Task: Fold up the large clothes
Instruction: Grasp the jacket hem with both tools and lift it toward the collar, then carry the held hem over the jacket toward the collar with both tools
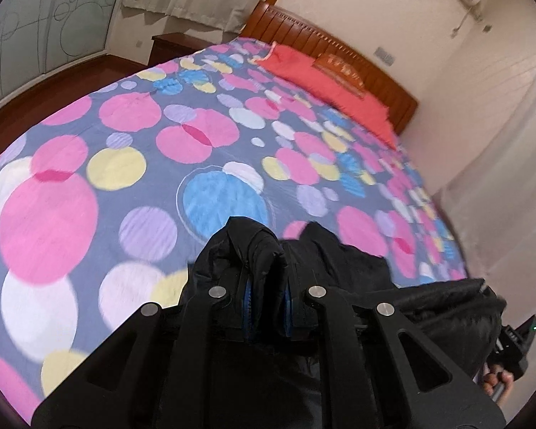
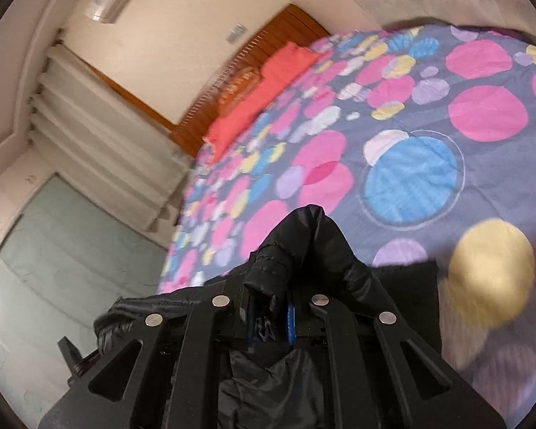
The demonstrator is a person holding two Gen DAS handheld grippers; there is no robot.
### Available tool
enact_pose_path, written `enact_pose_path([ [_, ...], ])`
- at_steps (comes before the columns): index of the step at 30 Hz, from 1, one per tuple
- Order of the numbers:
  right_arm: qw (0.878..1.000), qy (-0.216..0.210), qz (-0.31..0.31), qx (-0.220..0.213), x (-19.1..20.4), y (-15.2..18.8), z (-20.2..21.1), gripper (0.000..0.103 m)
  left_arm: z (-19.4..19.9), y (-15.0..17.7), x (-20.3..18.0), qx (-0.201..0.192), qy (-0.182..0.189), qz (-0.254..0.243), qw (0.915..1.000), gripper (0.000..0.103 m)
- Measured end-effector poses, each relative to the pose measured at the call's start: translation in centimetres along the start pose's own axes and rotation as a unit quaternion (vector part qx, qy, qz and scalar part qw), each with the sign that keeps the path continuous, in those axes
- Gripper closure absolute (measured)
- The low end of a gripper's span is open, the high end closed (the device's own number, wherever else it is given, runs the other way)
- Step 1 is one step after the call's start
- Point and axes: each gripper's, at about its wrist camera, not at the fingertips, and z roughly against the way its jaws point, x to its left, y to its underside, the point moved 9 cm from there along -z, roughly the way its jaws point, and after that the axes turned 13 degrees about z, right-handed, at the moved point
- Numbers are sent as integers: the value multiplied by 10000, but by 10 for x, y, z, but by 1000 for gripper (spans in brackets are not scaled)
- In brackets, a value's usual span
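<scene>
Looking along the left gripper [image 1: 266, 298], its blue-padded jaws are clamped on a bunched fold of the black quilted puffer jacket [image 1: 357, 261], held up over the grey bedspread with pink, blue and yellow circles [image 1: 125, 150]. From the right wrist, the right gripper [image 2: 269, 316] is likewise pinched on jacket fabric above the bed. Soft, light and slippery, I'd guess; seams or hem edges would hold better than the padded middle.
</scene>
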Motion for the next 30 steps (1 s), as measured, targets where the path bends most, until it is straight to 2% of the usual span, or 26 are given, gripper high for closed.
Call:
enact_pose_path([
  [6, 9973, 517, -125, 511, -39, 2, -76, 91, -81, -14, 5, 182, -497, -150, 9985, 91],
  [10, 9942, 687, -334, 763, -60, 17, -104, 88, -120, -6, 17, 317, -713, -246, 9967, 90],
  [14, 9927, 627, -532, 882, -69, 26, -112, 81, -138, 3, 28, 486, -736, -271, 9957, 75],
  [16, 9928, 554, -539, 915, -68, 25, -111, 78, -138, 2, 29, 536, -580, -175, 9967, 70],
  [18, 9935, 457, -514, 910, -66, 20, -102, 73, -131, -2, 28, 566, -385, -16, 9977, 57],
  [19, 9937, 432, -506, 900, -66, 19, -99, 69, -125, -6, 26, 531, -268, 75, 9982, 45],
  [20, 9943, 401, -500, 847, -64, 16, -93, 61, -117, -12, 24, 447, -166, 151, 9987, 35],
  [21, 9951, 390, -489, 769, -62, 13, -86, 54, -108, -17, 23, 311, -140, 187, 9992, 31],
  [22, 9956, 421, -469, 690, -61, 10, -81, 39, -99, -23, 23, 153, -189, 192, 9995, 25],
  [23, 9962, 532, -421, 540, -60, 6, -72, 34, -89, -30, 23, -25, -248, 186, 9995, 23],
  [26, 9968, 640, -246, 408, -50, 2, -57, 34, -67, -35, 22, -193, -316, 139, 9992, 23],
  [30, 9929, 928, 561, 494, -2, 19, -54, 35, -46, 2, 3, -123, -336, -395, 9986, 23],
])
